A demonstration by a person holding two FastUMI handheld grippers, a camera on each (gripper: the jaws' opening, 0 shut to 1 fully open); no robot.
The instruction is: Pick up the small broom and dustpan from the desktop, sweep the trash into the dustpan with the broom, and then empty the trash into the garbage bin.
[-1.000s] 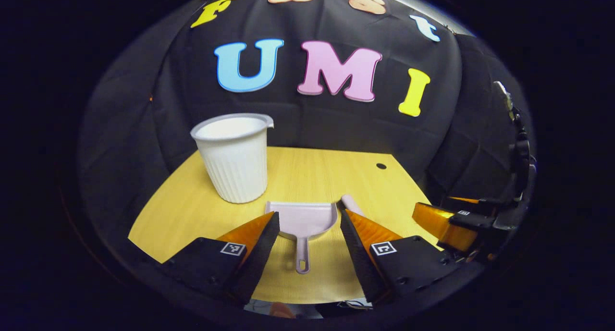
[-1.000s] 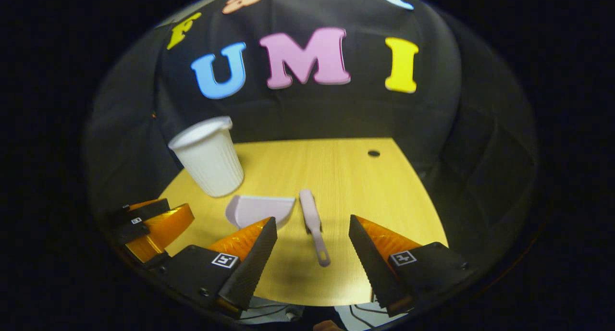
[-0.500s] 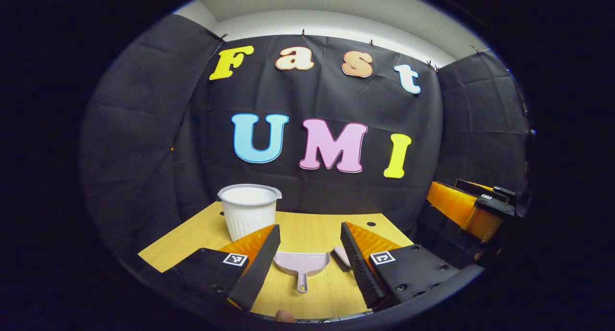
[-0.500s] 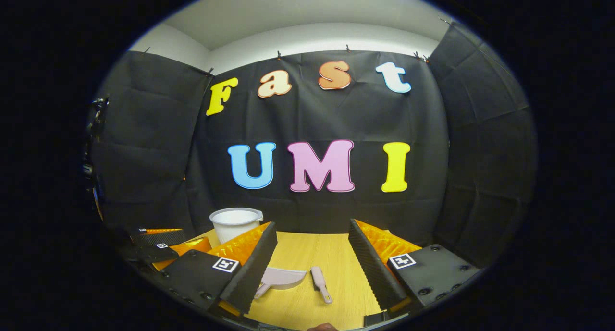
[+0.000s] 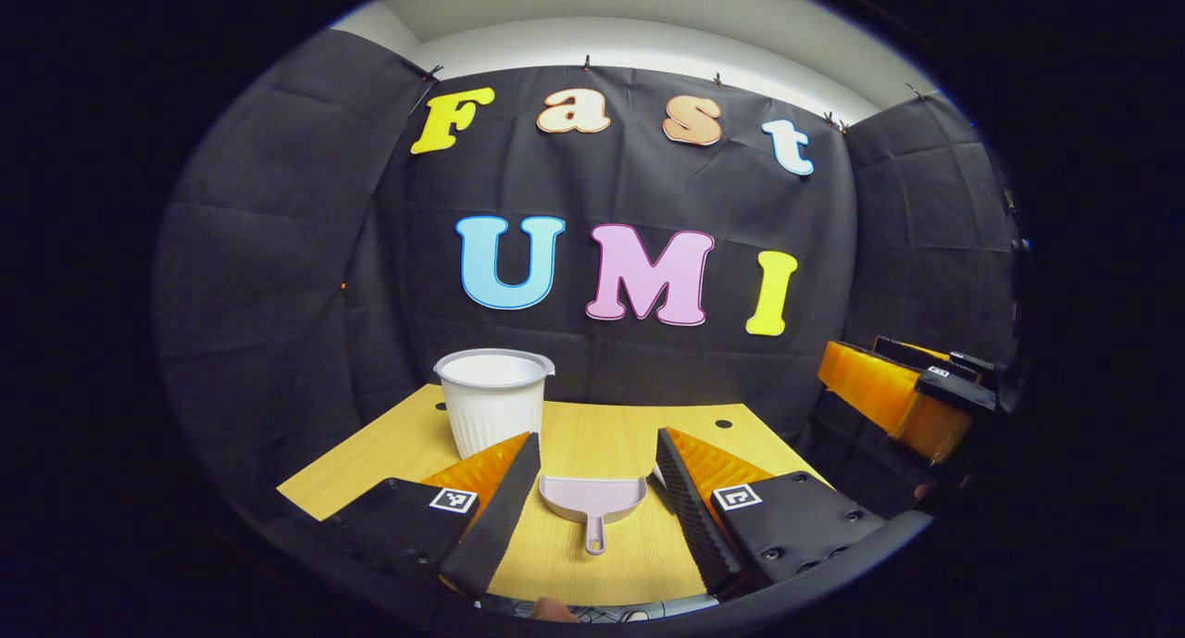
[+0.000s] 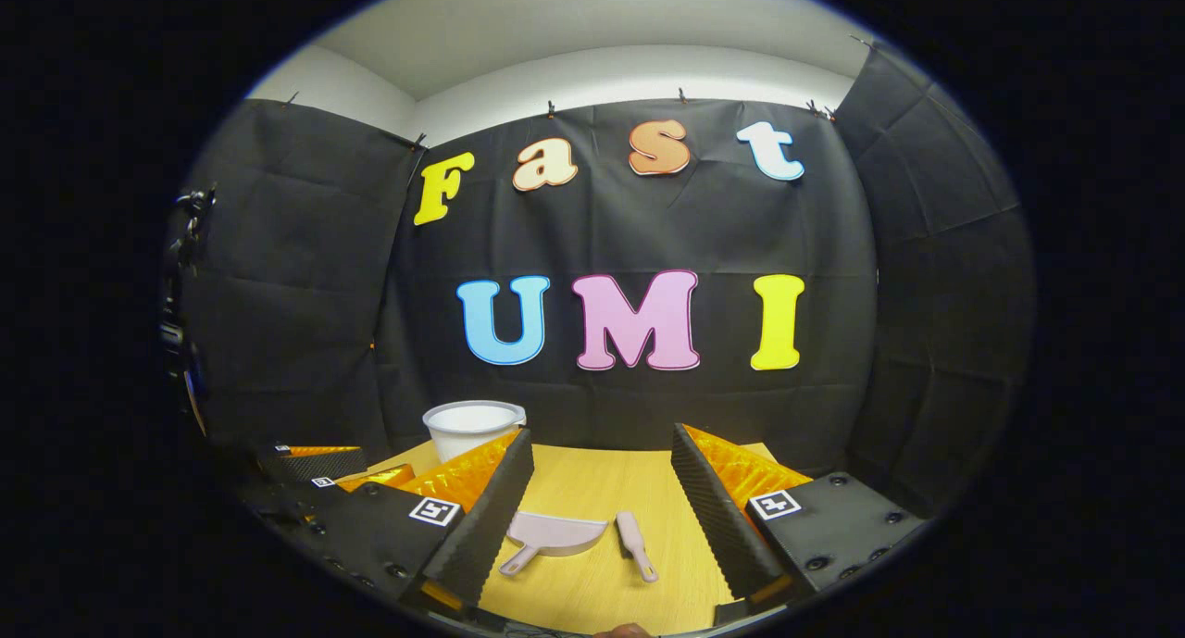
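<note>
Both grippers are hovering above the near edge of the desk (image 5: 389, 453), each lined up with the tool it seems meant to take. The left gripper (image 5: 592, 462) is pointing straight at the dustpan (image 5: 593, 497), jaws spread wide and gripping nothing; the pan is lying flat with its handle toward the gripper and its mouth facing away, an orientation that offers the handle for a direct grasp. The right gripper (image 6: 602, 476) is likewise holding its jaws wide and empty, framing both the dustpan (image 6: 554, 536) and the broom (image 6: 636, 544) just beside it; the broom is lying on the desk with its handle end nearer the gripper, slightly angled. The white bin (image 5: 492, 399) is standing upright at the back left of the desk, near the cloth wall, behind the dustpan and apart from it. No trash is distinguishable on the desk at this resolution. The right gripper's body is also showing off the desk's right edge in the left gripper view. The desk is looking mostly bare to the right of the tools, giving open room for sweeping; the back edge and the bin are crowding the left rear. Judgement: the pick-up has not begun, and both grippers need to come down onto the handles.
</note>
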